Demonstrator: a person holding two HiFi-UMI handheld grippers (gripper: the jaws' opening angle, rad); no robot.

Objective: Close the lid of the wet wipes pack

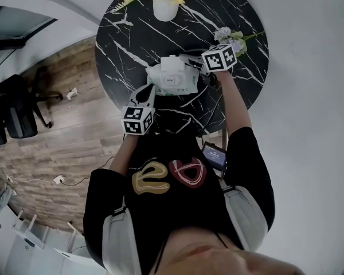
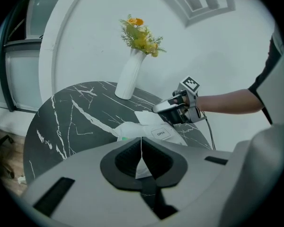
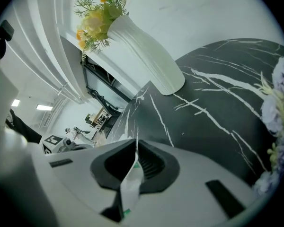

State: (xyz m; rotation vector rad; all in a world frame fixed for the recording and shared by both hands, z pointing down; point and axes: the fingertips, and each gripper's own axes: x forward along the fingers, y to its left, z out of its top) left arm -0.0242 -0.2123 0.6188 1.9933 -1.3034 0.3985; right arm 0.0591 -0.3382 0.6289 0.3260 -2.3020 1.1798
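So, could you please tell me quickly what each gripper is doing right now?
Left gripper: closed on an edge of the wet wipes pack.
Right gripper: closed on a thin white edge of the same pack.

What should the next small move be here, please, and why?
Probably lower the right gripper toward the wet wipes pack, folding the lid down: its fingers pinch a thin white strip, apparently that raised lid, while the left gripper grips the pack's edge.

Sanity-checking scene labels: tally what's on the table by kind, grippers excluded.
wet wipes pack: 1
vase with flowers: 1
loose flower sprig: 1
Total: 3
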